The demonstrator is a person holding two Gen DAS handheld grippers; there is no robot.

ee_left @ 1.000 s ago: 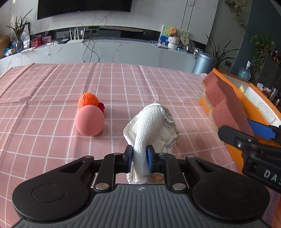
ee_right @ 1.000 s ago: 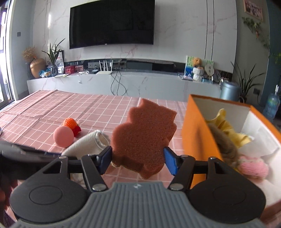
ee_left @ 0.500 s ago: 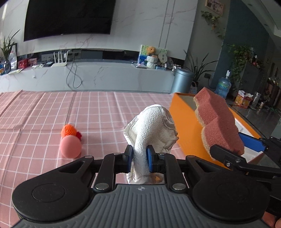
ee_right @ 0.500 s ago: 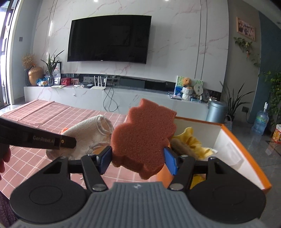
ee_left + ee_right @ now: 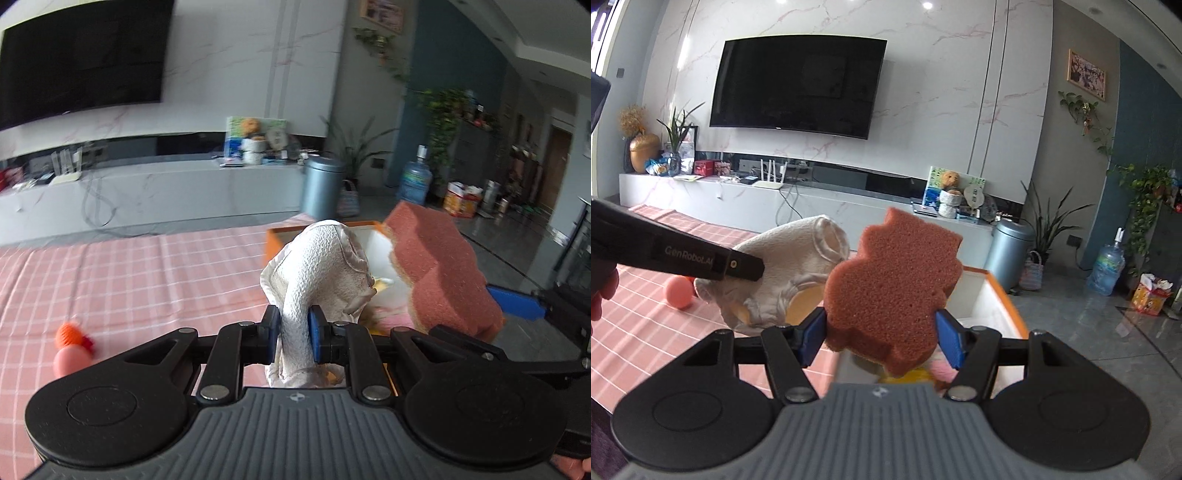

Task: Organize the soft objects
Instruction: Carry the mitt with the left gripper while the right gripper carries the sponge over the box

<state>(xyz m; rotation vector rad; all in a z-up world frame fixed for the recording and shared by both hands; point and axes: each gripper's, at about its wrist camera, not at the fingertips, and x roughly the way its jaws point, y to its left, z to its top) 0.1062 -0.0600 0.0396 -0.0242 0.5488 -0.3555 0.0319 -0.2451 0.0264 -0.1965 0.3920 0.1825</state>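
Observation:
My left gripper (image 5: 293, 334) is shut on a white cloth (image 5: 317, 266) and holds it in the air over the near edge of the orange box (image 5: 288, 230). My right gripper (image 5: 881, 338) is shut on a brown bear-shaped sponge (image 5: 894, 291) and holds it above the open box (image 5: 1004, 291). The sponge also shows in the left wrist view (image 5: 439, 266), to the right of the cloth. The cloth shows in the right wrist view (image 5: 783, 266), left of the sponge. Soft items lie inside the box, mostly hidden.
A pink ball (image 5: 68, 362) and an orange knitted toy (image 5: 70, 332) lie on the pink checked tablecloth (image 5: 129, 280) to the left. A grey bin (image 5: 1008, 251) and a water bottle (image 5: 1104, 269) stand on the floor behind the table.
Both grippers have risen and moved right, carrying the cloth and the sponge from above the tablecloth to above the orange box. Both grips are unchanged.

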